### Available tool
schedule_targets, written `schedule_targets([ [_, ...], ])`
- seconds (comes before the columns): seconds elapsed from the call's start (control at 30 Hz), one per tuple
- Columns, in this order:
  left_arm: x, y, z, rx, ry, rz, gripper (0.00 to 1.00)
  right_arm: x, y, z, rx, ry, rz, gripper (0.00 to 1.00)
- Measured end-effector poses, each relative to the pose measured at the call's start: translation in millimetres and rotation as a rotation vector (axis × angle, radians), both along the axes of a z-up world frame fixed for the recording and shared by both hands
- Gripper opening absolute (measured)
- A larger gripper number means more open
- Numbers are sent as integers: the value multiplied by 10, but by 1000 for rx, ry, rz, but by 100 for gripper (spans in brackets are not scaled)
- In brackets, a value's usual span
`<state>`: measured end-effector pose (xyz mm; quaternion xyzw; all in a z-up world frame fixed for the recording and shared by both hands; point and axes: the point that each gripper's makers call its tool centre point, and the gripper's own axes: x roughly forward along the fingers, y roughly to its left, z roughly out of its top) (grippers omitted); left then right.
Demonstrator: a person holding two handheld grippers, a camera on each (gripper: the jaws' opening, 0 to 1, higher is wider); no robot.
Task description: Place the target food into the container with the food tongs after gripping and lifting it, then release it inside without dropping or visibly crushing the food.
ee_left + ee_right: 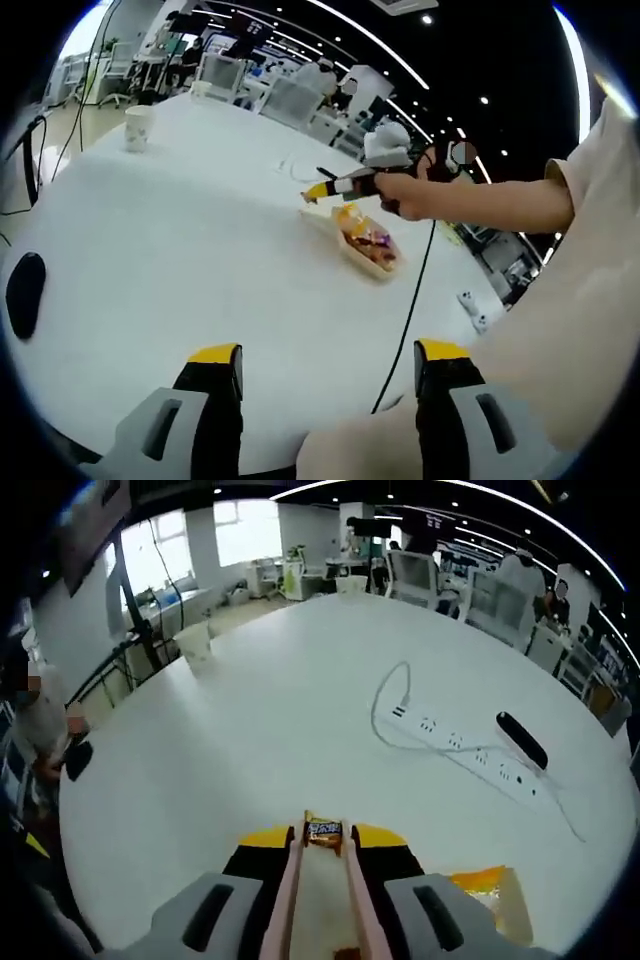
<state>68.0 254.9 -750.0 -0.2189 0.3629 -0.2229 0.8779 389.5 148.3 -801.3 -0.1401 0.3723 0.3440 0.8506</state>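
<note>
Right gripper (324, 848): jaws clenched on pink food tongs (322, 900), whose tips pinch a wrapped candy (324, 832) above the white table (280, 730). Container (365, 245) of snacks sits just below and beside the tongs. Left gripper (325, 372): jaws released, apart, holding nothing. Power strip (470, 752) lies beyond.

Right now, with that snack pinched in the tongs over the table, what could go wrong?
1. The wrapped snack is pinched only at the tips of the pink tongs, so it could slip out.
2. The right hand-held gripper hangs beside the container rather than over it; releasing here may miss.
3. The container is already full of snacks, so the piece might roll off.
</note>
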Motion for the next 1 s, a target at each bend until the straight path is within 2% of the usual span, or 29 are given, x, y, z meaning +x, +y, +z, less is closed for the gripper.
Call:
schedule_targets([
  [0.47,-15,-55,67,6,-29,-14,69,-66,8,422,91,-61,-21,22],
  [1.0,-58,-116,131,18,-57,-28,69,-183,-160,728,151,-107,-55,22],
])
